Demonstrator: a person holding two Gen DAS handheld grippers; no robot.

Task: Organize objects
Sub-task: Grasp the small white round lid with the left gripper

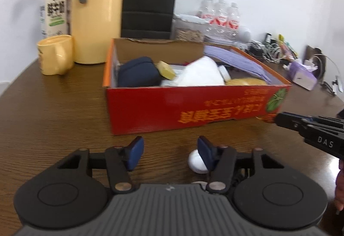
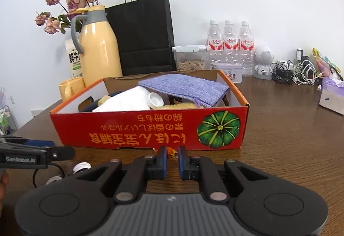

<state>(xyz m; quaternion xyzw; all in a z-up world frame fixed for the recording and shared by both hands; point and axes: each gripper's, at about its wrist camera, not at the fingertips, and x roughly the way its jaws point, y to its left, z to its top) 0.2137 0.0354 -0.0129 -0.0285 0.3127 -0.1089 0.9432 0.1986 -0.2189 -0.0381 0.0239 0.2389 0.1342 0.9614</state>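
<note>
Pinching a small orange wrapper (image 2: 171, 152), the right tool (image 2: 172, 157) sits before the red box (image 2: 148, 128); the left tool (image 1: 168, 153) gapes empty, a white cap (image 1: 196, 162) on the worktop (image 1: 53, 107) beside its right finger.

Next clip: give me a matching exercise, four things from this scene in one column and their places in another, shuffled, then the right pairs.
Things:
1. purple cloth
2. yellow mug
3. water bottles
4. black bag

Places:
A. on the table beside the flask
B. against the wall, behind the red box
C. in the red box, on top of other things
D. in a row by the wall, behind the clear container

Pairs: 1-C, 2-A, 3-D, 4-B
</note>
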